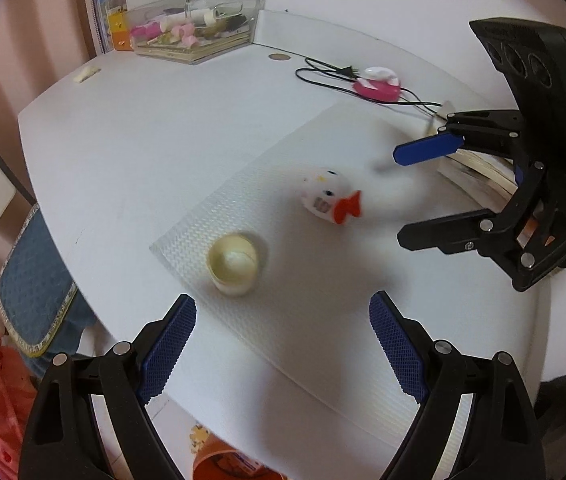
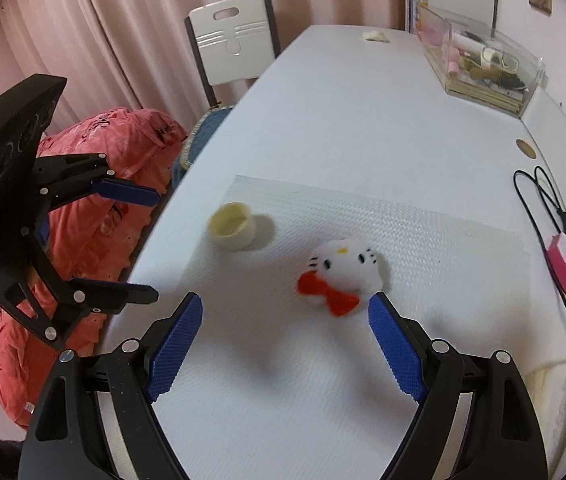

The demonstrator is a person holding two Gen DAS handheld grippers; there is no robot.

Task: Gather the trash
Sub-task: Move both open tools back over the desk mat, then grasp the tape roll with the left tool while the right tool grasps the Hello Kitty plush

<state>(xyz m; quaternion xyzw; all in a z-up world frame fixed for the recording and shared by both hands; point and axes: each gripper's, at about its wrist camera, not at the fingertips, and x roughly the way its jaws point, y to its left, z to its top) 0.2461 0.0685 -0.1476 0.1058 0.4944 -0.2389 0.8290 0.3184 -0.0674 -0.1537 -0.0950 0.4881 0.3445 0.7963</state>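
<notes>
**Both grippers wide and empty above the desk mat**

Left wrist view. The left gripper (image 1: 283, 340) hangs over the near edge of the white desk (image 1: 143, 140), jaws spread wide with nothing between them. Just beyond its blue pads stands a small cream-coloured paper cup (image 1: 233, 262), upright, open mouth up, on a translucent textured mat (image 1: 323, 260). Further along the mat lies a white plush cat head with a red bow (image 1: 329, 200), blurred. The right gripper (image 1: 415, 196) enters from the right, jaws apart and empty, near the plush but not touching it. Behind it lie a pink and white round gadget (image 1: 377, 84) with a black cable (image 1: 323, 70) and, at the far corner, a clear plastic box of mixed small items (image 1: 195, 28). Below the desk edge, an orange container (image 1: 223, 460) is partly visible; this shows in no other view.

Right wrist view. The right gripper (image 2: 285, 342) is held wide over the mat (image 2: 423, 240); the plush (image 2: 343, 276) sits just ahead of its right pad, contact unclear. The cup (image 2: 233, 226) stands left of it, apart. The left gripper (image 2: 155, 248) hangs open beside the desk's left edge. This view alone shows a white chair back (image 2: 235, 36), a red-orange bundled bag (image 2: 95, 208) and pink curtains (image 2: 83, 20).
</notes>
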